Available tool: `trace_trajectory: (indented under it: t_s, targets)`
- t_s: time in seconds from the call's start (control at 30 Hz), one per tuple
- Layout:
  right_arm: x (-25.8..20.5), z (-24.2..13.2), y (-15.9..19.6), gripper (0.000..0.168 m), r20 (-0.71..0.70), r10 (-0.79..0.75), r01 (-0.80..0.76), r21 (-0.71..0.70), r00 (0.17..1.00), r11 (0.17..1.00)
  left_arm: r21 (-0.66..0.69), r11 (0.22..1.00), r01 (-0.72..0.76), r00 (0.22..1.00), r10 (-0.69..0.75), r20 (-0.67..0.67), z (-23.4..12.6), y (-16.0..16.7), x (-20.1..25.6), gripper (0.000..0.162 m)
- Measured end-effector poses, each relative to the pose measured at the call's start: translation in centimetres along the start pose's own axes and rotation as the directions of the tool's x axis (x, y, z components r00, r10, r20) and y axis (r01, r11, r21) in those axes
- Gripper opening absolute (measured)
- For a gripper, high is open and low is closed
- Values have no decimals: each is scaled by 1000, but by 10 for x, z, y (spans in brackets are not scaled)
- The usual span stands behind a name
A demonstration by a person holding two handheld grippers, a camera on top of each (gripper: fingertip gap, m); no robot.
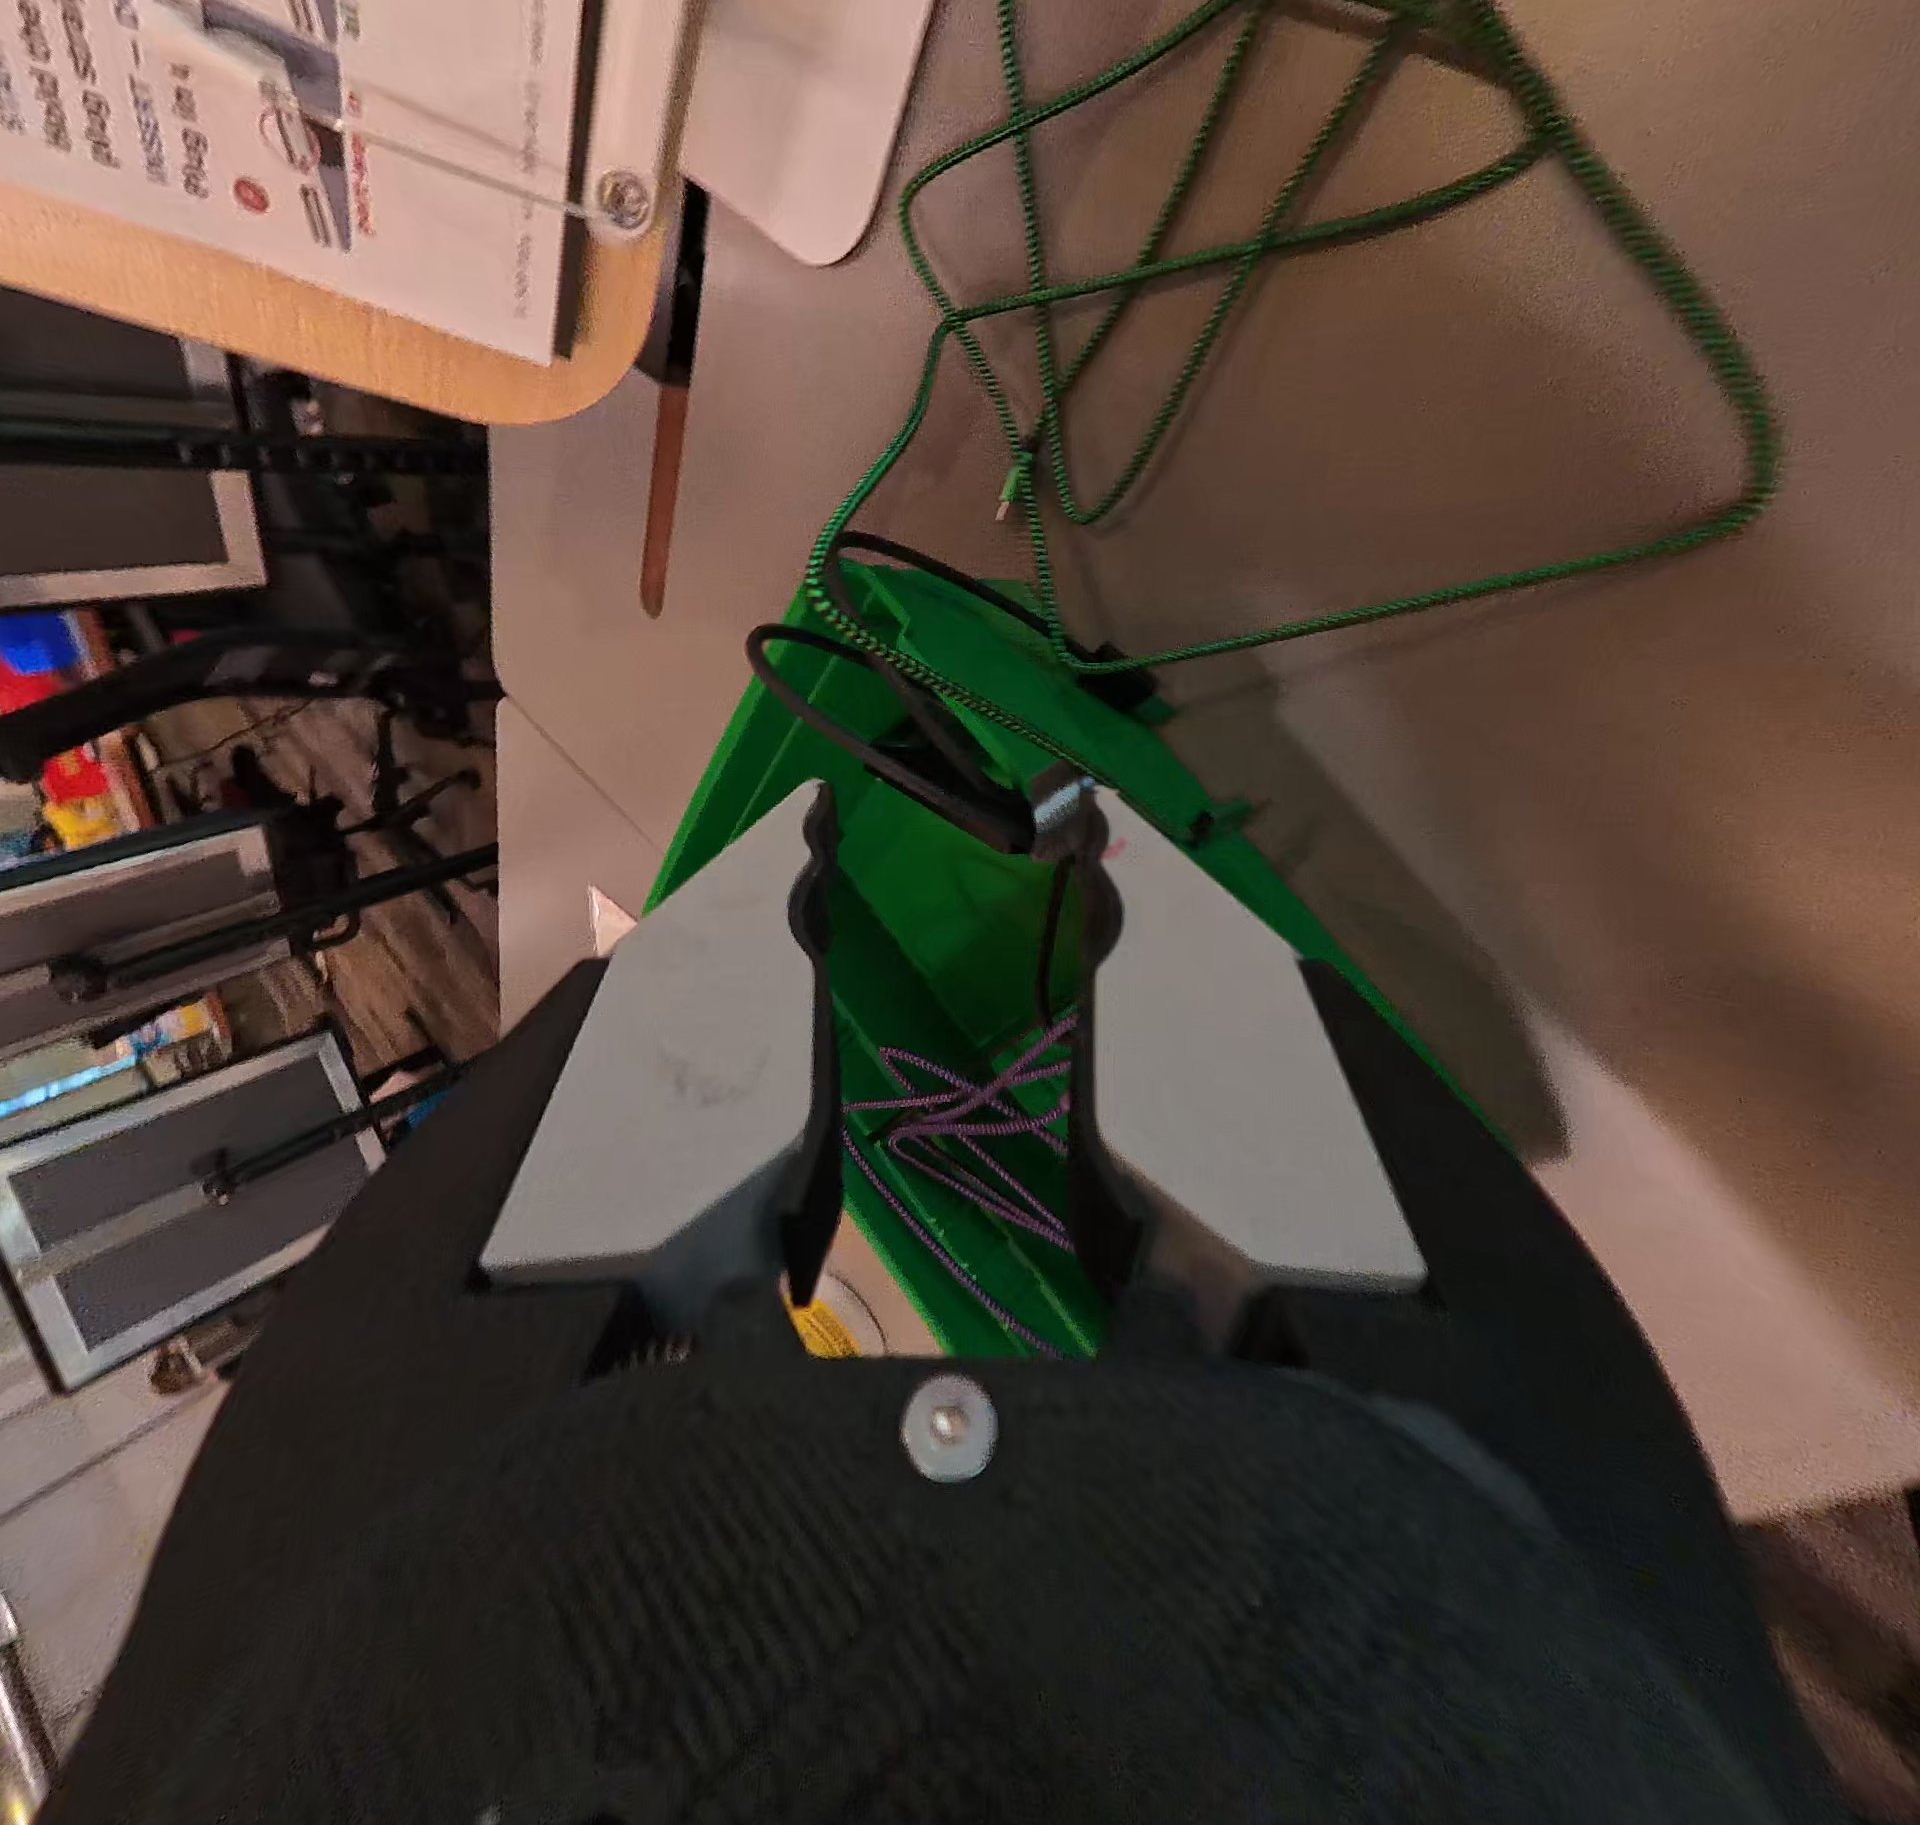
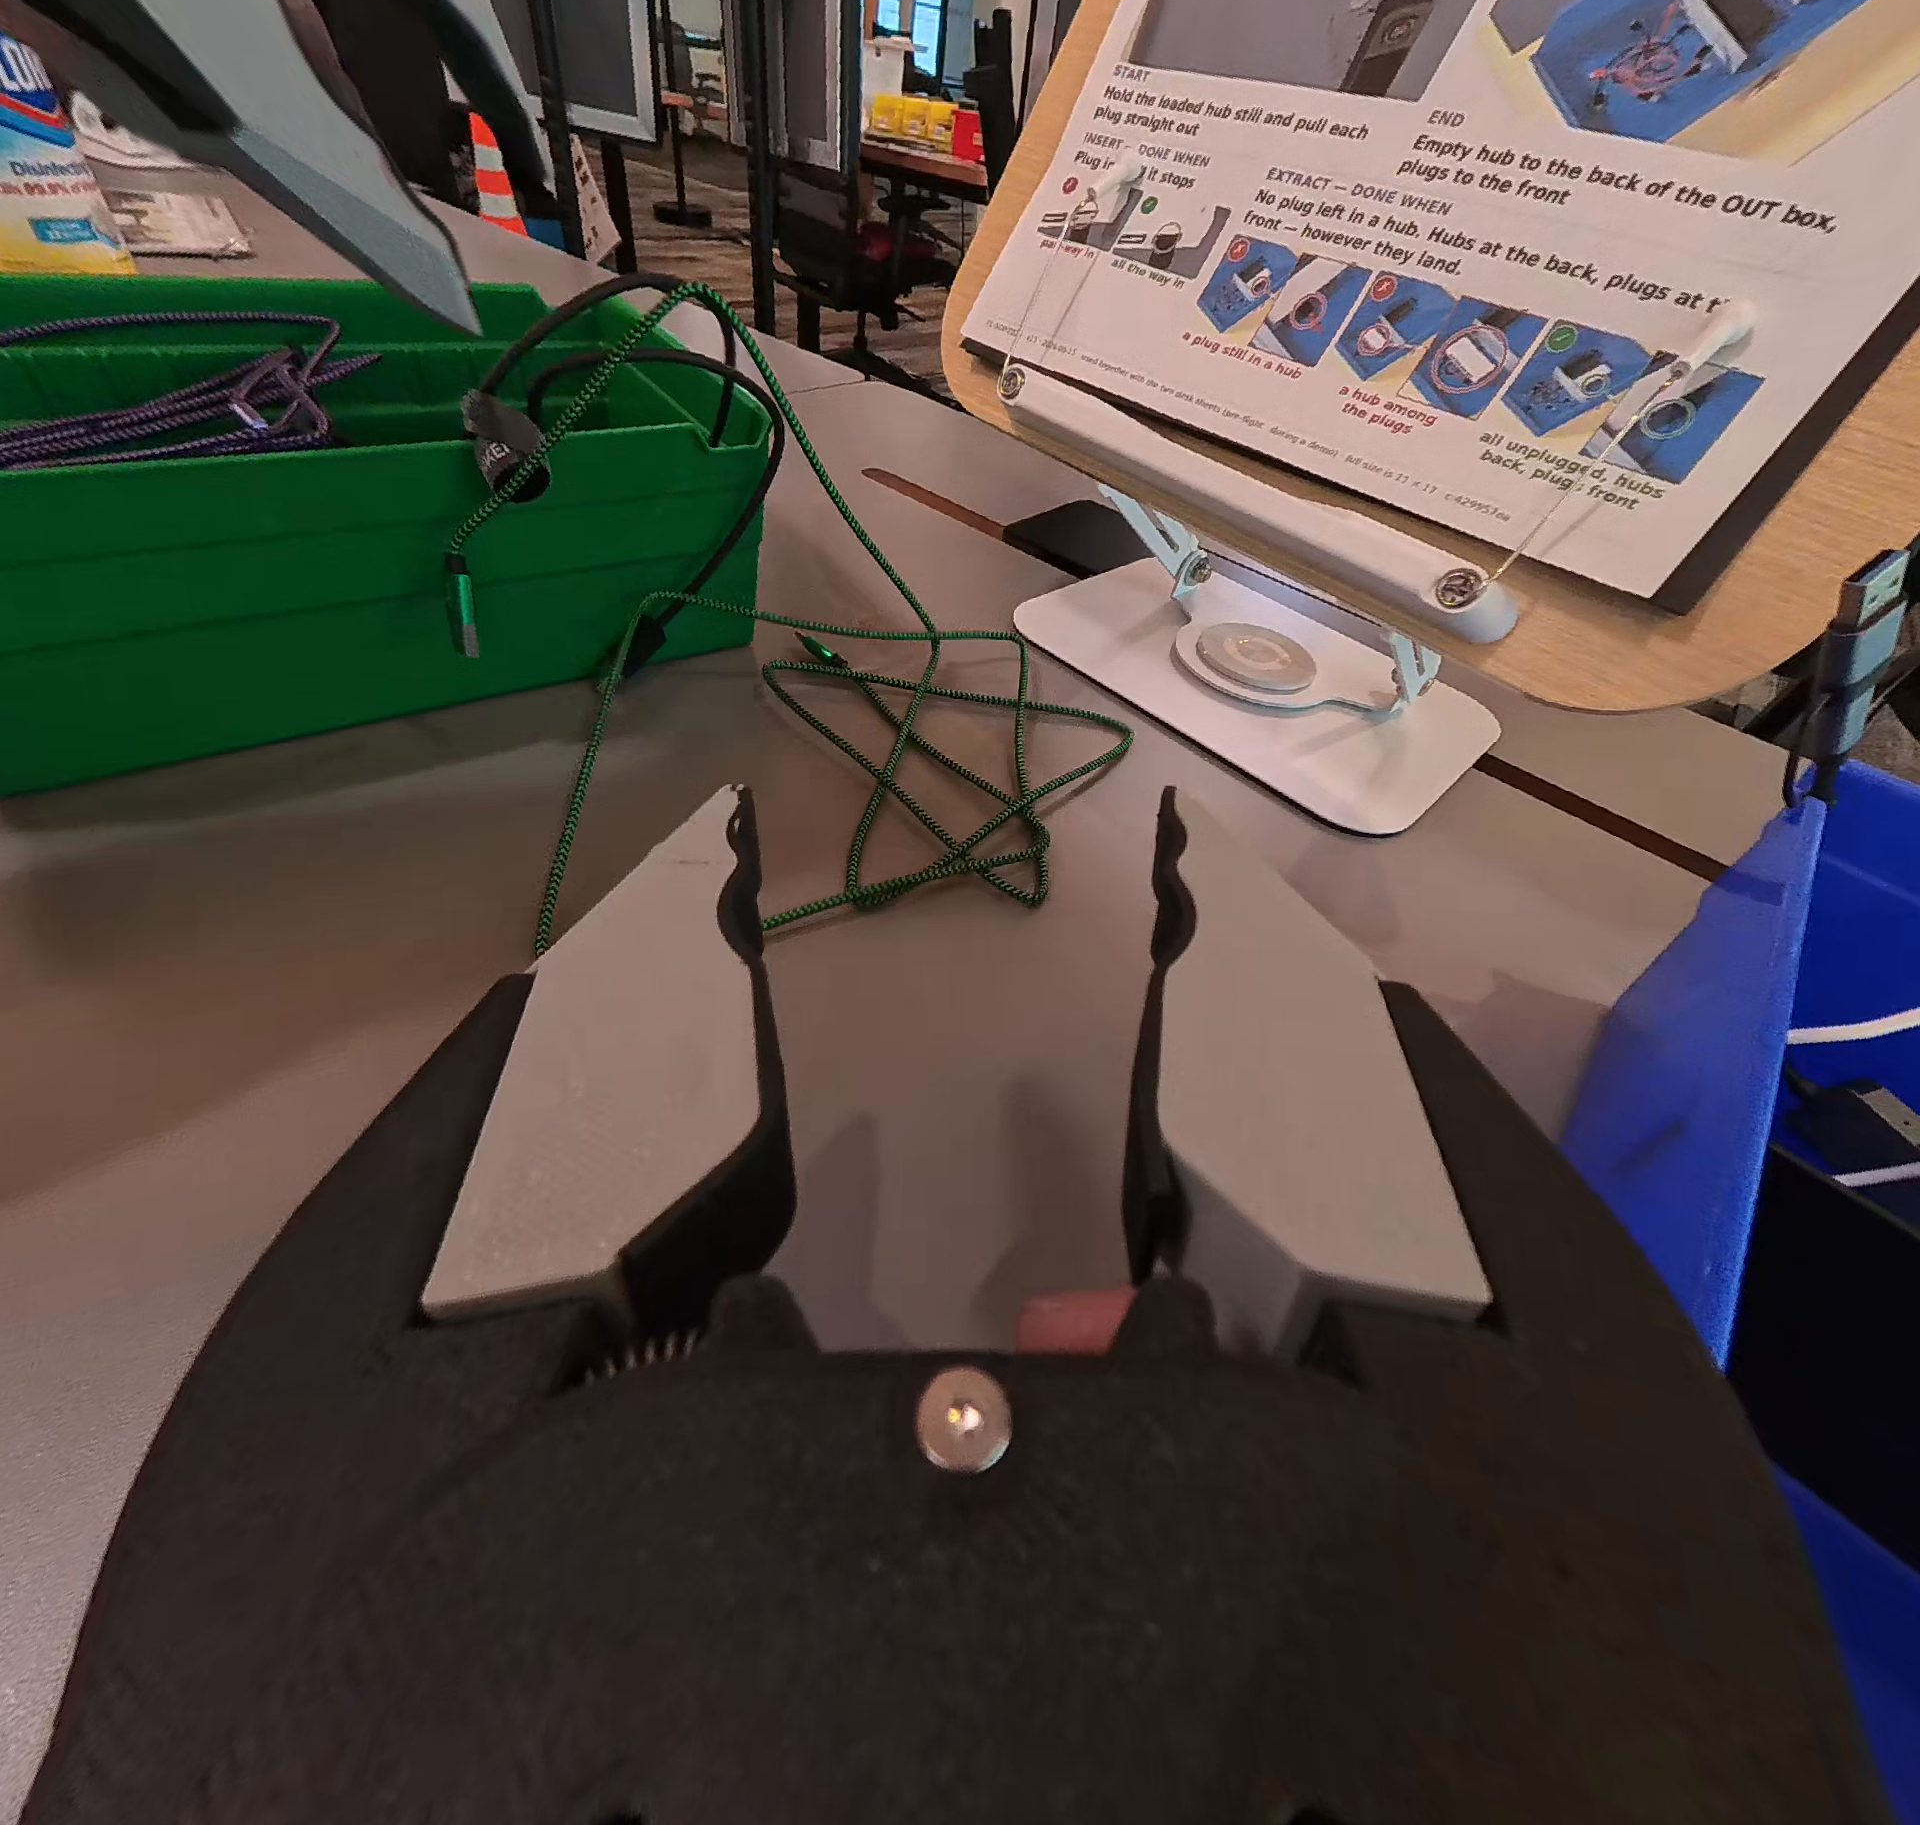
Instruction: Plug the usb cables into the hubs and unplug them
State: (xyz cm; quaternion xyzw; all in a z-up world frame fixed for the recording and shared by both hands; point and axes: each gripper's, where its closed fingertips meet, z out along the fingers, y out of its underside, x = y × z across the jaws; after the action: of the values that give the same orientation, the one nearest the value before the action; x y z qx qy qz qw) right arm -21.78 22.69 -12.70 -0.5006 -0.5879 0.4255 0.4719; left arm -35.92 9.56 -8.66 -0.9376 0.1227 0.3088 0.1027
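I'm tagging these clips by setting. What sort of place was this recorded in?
Probably a workstation in a shared office or lab hall. A grey table holds a green bin of cables and an instruction sheet on a stand; behind are partition panels and more desks.

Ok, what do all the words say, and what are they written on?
I won't read writing out, but this is where it sits:
Instruction sheet on the wooden stand: printed lines and picture captions.
Tub behind the green bin: a brand label, cut off.
Black cable strap: small letters.
Left wrist view: the same sheet, blurred.
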Motion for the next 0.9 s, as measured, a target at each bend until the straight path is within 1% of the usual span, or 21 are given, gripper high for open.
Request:
trace_trajectory:
  t_s: [0.1, 0.17, 0.27, 0.3, 0.33, 0.4, 0.5, 0.77, 0.9]
  targets:
    - [1, 0, 0, 74, -6, 1, -1, -1, 1000, 1000, 10, 996, 85, 995, -85, 53, 20, -2, -5, 41]
    - [2, 0, 0, 74, -8, 5, -5, -2, 1000, 1000, 24, 993, 114, 991, -115, 66, 29, -5, -6, 39]
    - [3, -1, -1, 74, -4, 12, -12, 1, 1000, 1000, 1, 989, 145, 988, -145, 60, 44, -4, -6, 35]
    - [3, -1, -1, 74, -5, 12, -12, 4, 1000, 1000, -7, 988, 152, 987, -151, 53, 49, -3, -4, 30]
    - [3, -1, -2, 73, -5, 11, -11, 7, 1000, 1000, -19, 988, 155, 986, -153, 67, 53, -1, -6, 22]
    - [2, -2, -4, 73, -4, 11, -11, 11, 1000, 1000, -18, 989, 144, 987, -142, 72, 57, -3, -7, 18]
    - [2, -1, -3, 73, -1, 14, -14, 4, 1000, 1000, 31, 990, 134, 988, -136, 75, 50, -14, -9, 10]
    - [-2, 1, 0, 72, 5, -3, 3, -12, 1000, 1000, 89, 988, 126, 987, -134, 87, 25, -26, -18, 6]
    - [-2, 1, 1, 72, 8, 2, -2, -15, 1000, 1000, 176, 972, 152, 983, -167, 70, 2, -39, -25, 2]
